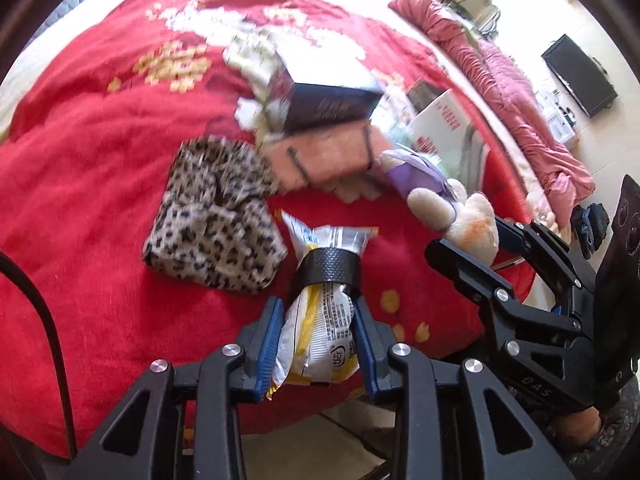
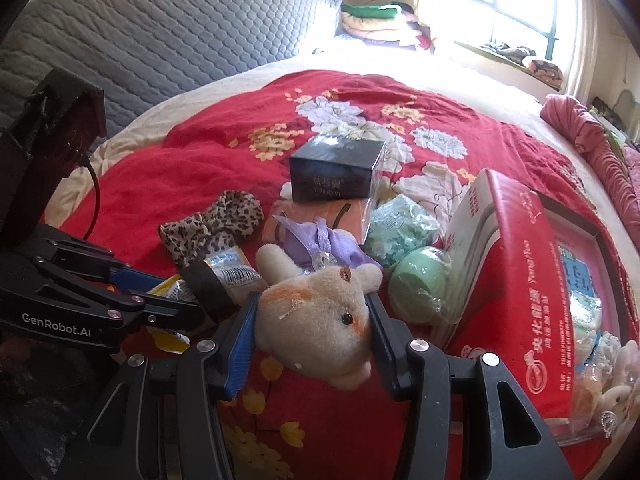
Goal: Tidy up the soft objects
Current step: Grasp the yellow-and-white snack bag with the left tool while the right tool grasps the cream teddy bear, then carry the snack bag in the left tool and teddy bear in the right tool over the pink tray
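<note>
My left gripper (image 1: 318, 320) is shut on a white and yellow snack packet (image 1: 320, 320) with a black band around it, just above the red blanket (image 1: 100, 160). The packet also shows in the right wrist view (image 2: 224, 268). My right gripper (image 2: 312, 320) is shut on the head of a cream plush toy (image 2: 316, 320) in a purple dress, near the bed's front edge. The toy also shows in the left wrist view (image 1: 472, 220). A leopard-print cloth (image 1: 216, 216) lies left of the packet. An orange cloth (image 1: 328, 156) lies beyond.
A black box (image 2: 338, 174) stands on the orange cloth mid-bed. A green wrapped bundle (image 2: 400, 226) and a green round container (image 2: 420, 284) lie beside a red and white carton (image 2: 516, 280) at right. A pink quilt (image 1: 520, 92) edges the bed's far side. A grey headboard (image 2: 160, 40) stands behind.
</note>
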